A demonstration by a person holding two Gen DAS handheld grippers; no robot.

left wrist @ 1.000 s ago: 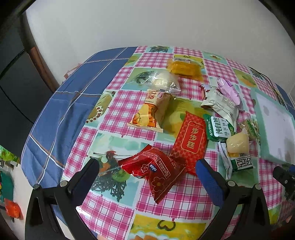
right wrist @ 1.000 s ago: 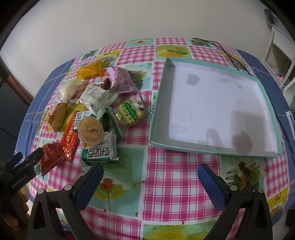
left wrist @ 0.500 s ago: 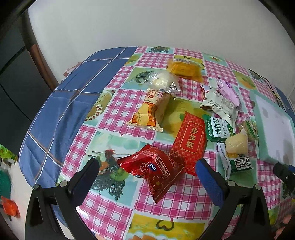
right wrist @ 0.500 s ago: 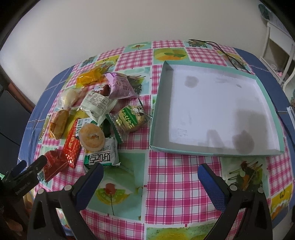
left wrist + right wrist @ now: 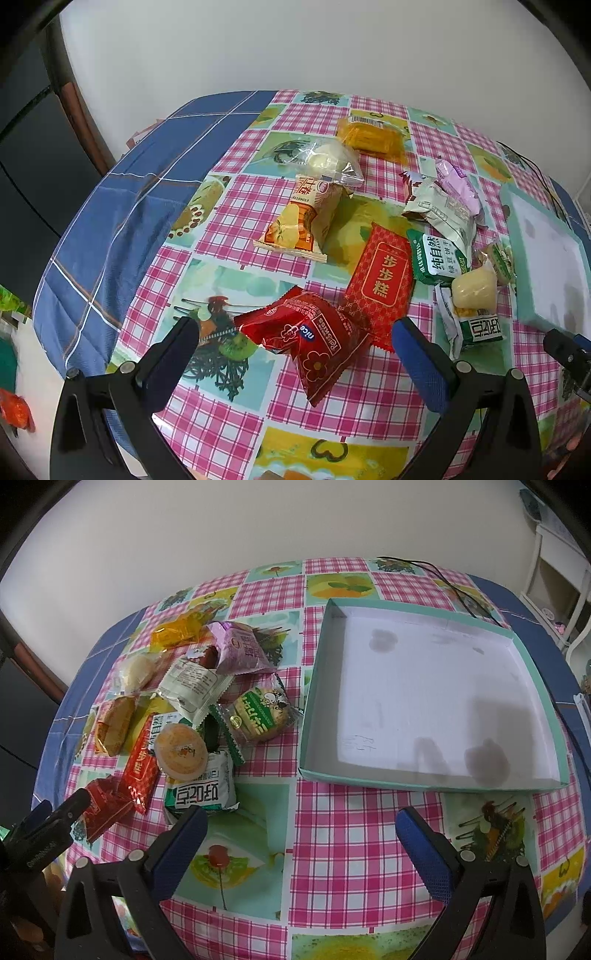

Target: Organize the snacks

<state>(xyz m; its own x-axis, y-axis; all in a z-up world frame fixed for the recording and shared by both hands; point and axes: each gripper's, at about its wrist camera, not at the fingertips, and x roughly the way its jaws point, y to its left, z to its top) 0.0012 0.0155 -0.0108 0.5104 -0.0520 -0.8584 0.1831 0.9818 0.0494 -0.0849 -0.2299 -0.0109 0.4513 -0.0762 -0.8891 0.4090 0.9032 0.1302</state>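
Snacks are heaped on the checked tablecloth [image 5: 332, 834]: a puffy red packet [image 5: 314, 339] is seen between and just ahead of the wide-spread fingers of the left gripper [image 5: 291, 343], with a flat red packet [image 5: 382, 280] touching it just beyond. The right gripper [image 5: 301, 830] is likewise held wide and empty; a green-and-white packet [image 5: 201, 792] lies just ahead of its left finger, and a shallow teal tray [image 5: 314, 716] is found farther ahead to the right.

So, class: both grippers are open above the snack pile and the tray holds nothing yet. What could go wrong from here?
The red nice packet overlaps the flat red packet; the left gripper might drag both. The jelly cup sits on a green-and-white packet, so it could roll off if that is lifted.
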